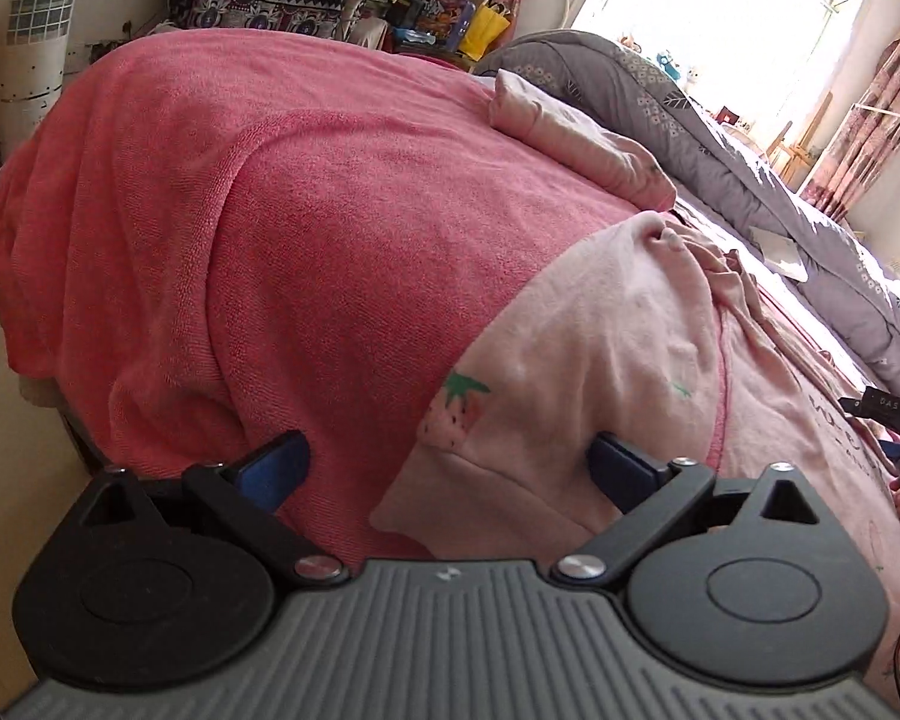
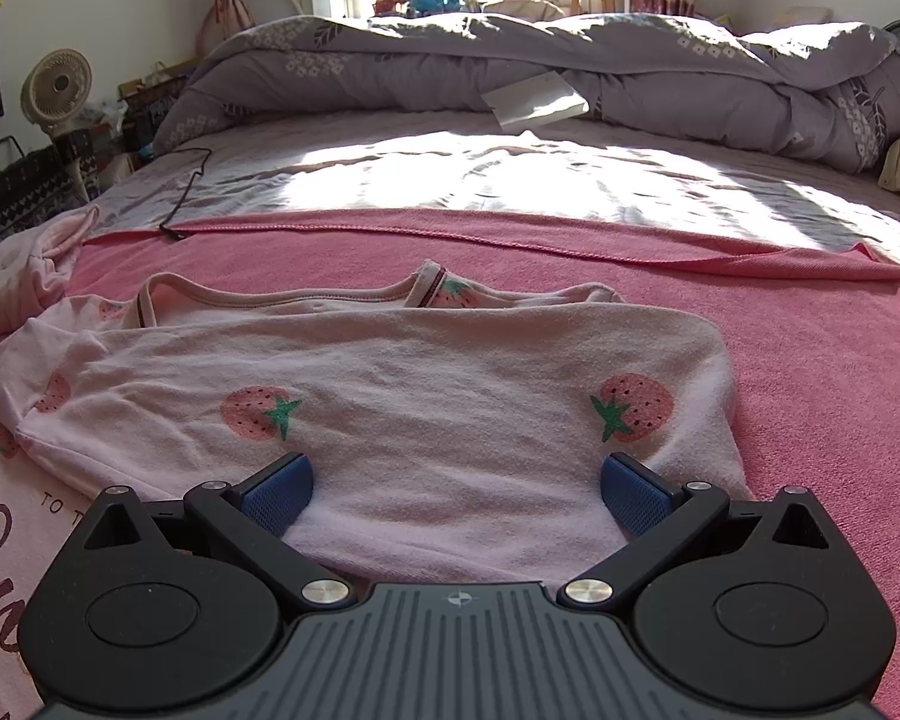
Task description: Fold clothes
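A pale pink strawberry-print top (image 2: 426, 408) lies on a pink terry towel (image 2: 810, 360) on the bed, folded over with its neckline toward the far side. My right gripper (image 2: 456, 486) is open, its blue pads on either side of the garment's near edge. In the left wrist view my left gripper (image 1: 447, 468) is open, and a corner of the same strawberry garment (image 1: 570, 372) lies between its pads at the towel's (image 1: 270, 228) edge. A second pink garment with dark lettering (image 2: 0, 546) lies at the left.
A grey floral quilt (image 2: 570, 66) is bunched at the far side of the bed, with a white paper (image 2: 534, 99) on it. A black cable (image 2: 189, 189) lies on the sheet. A small fan (image 2: 57, 87) and cluttered shelves stand at the left. The bed edge drops to the floor (image 1: 6, 420).
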Motion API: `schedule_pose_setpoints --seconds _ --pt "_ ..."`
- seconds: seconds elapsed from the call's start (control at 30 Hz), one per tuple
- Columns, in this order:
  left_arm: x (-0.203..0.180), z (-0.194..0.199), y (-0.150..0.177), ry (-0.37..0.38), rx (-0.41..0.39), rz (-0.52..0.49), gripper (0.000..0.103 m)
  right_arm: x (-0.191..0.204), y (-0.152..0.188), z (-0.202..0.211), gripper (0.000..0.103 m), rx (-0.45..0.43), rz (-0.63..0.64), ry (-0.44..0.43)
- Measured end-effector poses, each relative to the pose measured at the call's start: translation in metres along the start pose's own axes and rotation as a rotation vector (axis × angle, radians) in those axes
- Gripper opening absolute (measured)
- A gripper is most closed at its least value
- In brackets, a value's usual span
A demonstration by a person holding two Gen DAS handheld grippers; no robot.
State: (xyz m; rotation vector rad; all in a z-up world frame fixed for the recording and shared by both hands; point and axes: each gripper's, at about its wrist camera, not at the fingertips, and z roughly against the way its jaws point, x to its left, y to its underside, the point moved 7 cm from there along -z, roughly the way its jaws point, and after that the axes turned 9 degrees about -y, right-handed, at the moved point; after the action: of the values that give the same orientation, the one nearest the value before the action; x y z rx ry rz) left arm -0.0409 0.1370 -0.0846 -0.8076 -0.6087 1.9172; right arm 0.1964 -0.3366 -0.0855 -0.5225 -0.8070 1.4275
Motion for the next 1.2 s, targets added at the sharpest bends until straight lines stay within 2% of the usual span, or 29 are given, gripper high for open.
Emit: schedule_pose_setpoints --seconds 0.03,0.07,0.1,0.17,0.27,0.4,0.43,0.53,0.57,0.6,0.63,0.67,0.7,0.73,0.8,0.87,1.0,1.07,1.17,1.2 --pt "-0.003 0.004 -0.002 0.013 -0.005 -0.012 0.067 0.000 0.000 0.000 0.103 0.000 0.000 0.000" --pt "-0.006 0.008 -0.005 0.026 -0.010 -0.023 0.057 0.000 0.000 0.000 0.103 0.000 -0.001 0.000" --pt "-0.008 0.012 -0.007 0.039 -0.015 -0.035 0.054 0.000 0.000 0.000 0.103 0.000 -0.001 0.000" --pt "-0.013 0.022 -0.015 0.064 -0.035 -0.057 0.035 0.000 0.000 0.000 0.103 0.000 0.000 0.000" --pt "-0.018 0.047 -0.054 0.082 -0.164 -0.062 0.031 0.000 0.000 0.000 0.103 -0.001 -0.001 -0.001" --pt "-0.015 0.091 -0.120 0.034 -0.455 -0.028 0.031 0.000 0.000 0.000 0.103 -0.001 -0.003 -0.002" --pt "-0.013 0.094 -0.127 0.010 -0.484 -0.014 0.031 0.000 0.000 0.000 0.103 -0.002 -0.004 -0.003" --pt "-0.002 0.088 -0.138 -0.071 -0.502 0.018 0.031 0.000 0.000 0.000 0.103 -0.003 -0.006 -0.004" --pt "0.002 0.082 -0.138 -0.095 -0.486 0.027 0.031 0.000 0.000 0.000 0.103 -0.003 -0.007 -0.005" --pt "0.006 0.071 -0.131 -0.104 -0.434 0.032 0.031 0.000 0.000 0.000 0.103 -0.003 -0.008 -0.006" --pt "0.009 0.062 -0.122 -0.101 -0.387 0.034 0.036 -0.001 0.000 0.000 0.103 -0.003 -0.008 -0.006" --pt "0.012 0.054 -0.112 -0.103 -0.341 0.038 0.053 0.000 0.000 0.000 0.103 -0.004 -0.009 -0.007" --pt "0.018 0.047 -0.099 -0.112 -0.289 0.050 0.065 0.000 0.000 0.000 0.103 -0.004 -0.010 -0.007" --pt "0.023 0.041 -0.085 -0.120 -0.242 0.073 0.089 0.000 0.000 0.000 0.103 -0.004 -0.010 -0.007" --pt "0.035 0.036 -0.055 -0.106 -0.168 0.158 0.091 0.000 0.000 0.000 0.103 -0.004 -0.009 -0.007" --pt "0.046 0.032 -0.025 -0.053 -0.090 0.254 0.091 -0.001 0.000 0.000 0.103 -0.004 -0.009 -0.007" --pt "0.047 0.021 0.020 0.018 0.048 0.361 0.090 -0.001 0.000 0.001 0.103 -0.004 -0.009 -0.006" --pt "0.036 0.021 0.030 0.085 0.062 0.370 0.089 -0.001 0.000 0.001 0.103 -0.004 -0.008 -0.006" --pt "0.022 0.024 0.032 0.267 0.054 0.437 0.090 -0.001 0.000 0.001 0.103 -0.004 -0.008 -0.005" --pt "0.020 0.024 0.031 0.286 0.051 0.456 0.090 0.000 0.000 0.001 0.103 -0.004 -0.008 -0.005"
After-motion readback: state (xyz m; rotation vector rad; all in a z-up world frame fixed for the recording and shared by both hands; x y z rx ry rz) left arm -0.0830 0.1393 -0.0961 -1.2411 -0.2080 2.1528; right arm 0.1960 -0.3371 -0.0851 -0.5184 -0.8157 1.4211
